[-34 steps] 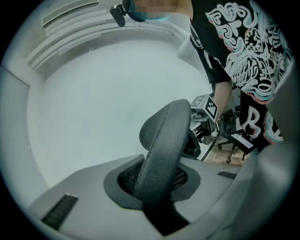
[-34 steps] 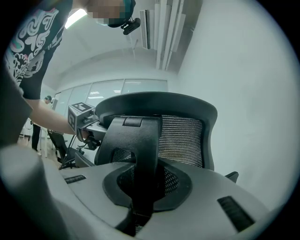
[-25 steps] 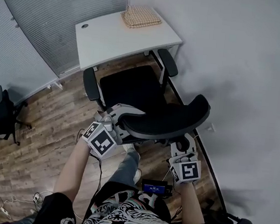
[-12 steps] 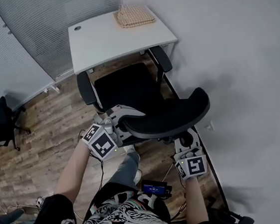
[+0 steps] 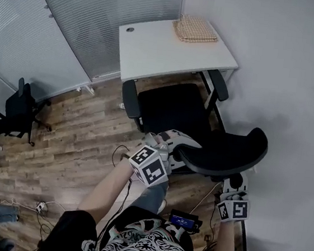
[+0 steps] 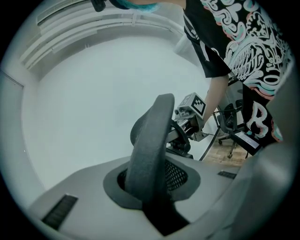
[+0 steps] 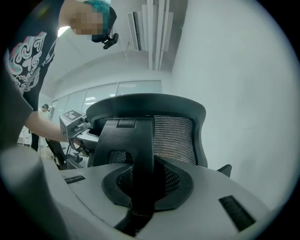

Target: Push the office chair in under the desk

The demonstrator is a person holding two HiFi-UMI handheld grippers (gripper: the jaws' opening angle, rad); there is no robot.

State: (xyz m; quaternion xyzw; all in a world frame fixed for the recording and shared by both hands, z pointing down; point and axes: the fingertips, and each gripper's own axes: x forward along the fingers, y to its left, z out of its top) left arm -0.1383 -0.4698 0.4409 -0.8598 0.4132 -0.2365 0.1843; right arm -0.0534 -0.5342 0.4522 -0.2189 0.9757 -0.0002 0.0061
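Observation:
The black office chair (image 5: 175,110) faces the white desk (image 5: 154,51), with its seat front at the desk's edge. Its mesh backrest (image 5: 227,152) leans toward me. My left gripper (image 5: 172,146) is shut on the backrest's left edge, which runs up between the jaws in the left gripper view (image 6: 154,206). My right gripper (image 5: 234,186) points up from below the backrest's right part. The chair's black back spine (image 7: 140,154) stands between its jaws (image 7: 140,206). Those jaws are opening, and the spine still touches both sides.
A woven mat (image 5: 196,29) lies on the desk's far right corner. The white wall (image 5: 297,82) runs close along the chair's right side. A ribbed partition (image 5: 73,22) stands behind the desk. Another black chair (image 5: 21,109) and cables (image 5: 40,207) are on the wood floor at left.
The head view has swung, so desk and chair sit further right in the picture. My right gripper has dropped lower under the backrest. The left gripper keeps its hold.

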